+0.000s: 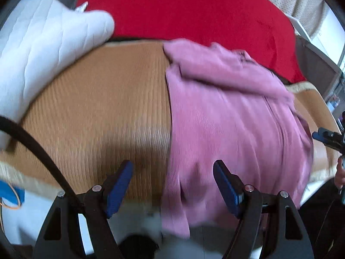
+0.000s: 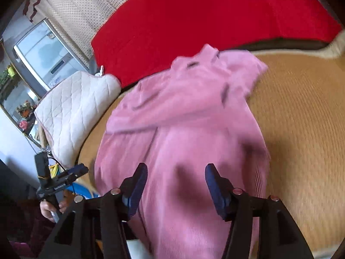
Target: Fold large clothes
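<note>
Bare woven mat (image 1: pixel 97 90) left of pink garment (image 1: pixel 226 112), both tongs (image 1: pixel 172 185) (image 2: pixel 175 185) released, empty.

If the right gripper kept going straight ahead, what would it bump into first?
Probably the pink garment. The right gripper stands open and points down at the cloth, with nothing between its jaws and the fabric. The picture is blurred, so how far off the cloth lies is unclear.

We see a tan woven mat (image 1: pixel 97 99) covering the bed. A red blanket (image 1: pixel 194 10) lies along its far edge. A white quilted pillow (image 1: pixel 47 49) rests at the mat's left side.
</note>
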The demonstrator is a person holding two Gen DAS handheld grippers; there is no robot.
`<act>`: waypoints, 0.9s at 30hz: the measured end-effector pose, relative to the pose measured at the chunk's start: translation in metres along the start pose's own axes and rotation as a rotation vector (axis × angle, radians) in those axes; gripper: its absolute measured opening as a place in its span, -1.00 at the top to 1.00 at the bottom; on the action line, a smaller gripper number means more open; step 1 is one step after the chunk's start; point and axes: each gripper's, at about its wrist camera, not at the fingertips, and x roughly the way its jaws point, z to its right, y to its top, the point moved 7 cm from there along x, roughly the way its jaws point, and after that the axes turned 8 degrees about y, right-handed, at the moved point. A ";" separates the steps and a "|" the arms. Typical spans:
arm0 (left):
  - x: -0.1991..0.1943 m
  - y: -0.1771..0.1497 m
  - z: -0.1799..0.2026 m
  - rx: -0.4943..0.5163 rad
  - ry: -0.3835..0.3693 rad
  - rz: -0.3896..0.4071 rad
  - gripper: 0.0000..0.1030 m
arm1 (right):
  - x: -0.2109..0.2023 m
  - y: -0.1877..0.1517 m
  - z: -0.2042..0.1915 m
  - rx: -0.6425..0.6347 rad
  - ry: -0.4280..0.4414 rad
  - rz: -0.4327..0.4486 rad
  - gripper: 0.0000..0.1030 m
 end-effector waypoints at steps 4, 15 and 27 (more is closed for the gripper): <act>0.005 -0.032 0.006 0.005 -0.040 -0.085 0.34 | -0.028 -0.047 0.012 0.034 -0.036 -0.071 -0.30; 0.040 -0.048 0.016 -0.046 -0.041 -0.232 -0.54 | -0.024 -0.141 0.083 0.237 -0.174 -0.313 -0.30; 0.101 -0.072 0.027 -0.165 -0.110 -0.416 -0.46 | 0.047 -0.159 0.079 0.259 -0.161 -0.408 0.15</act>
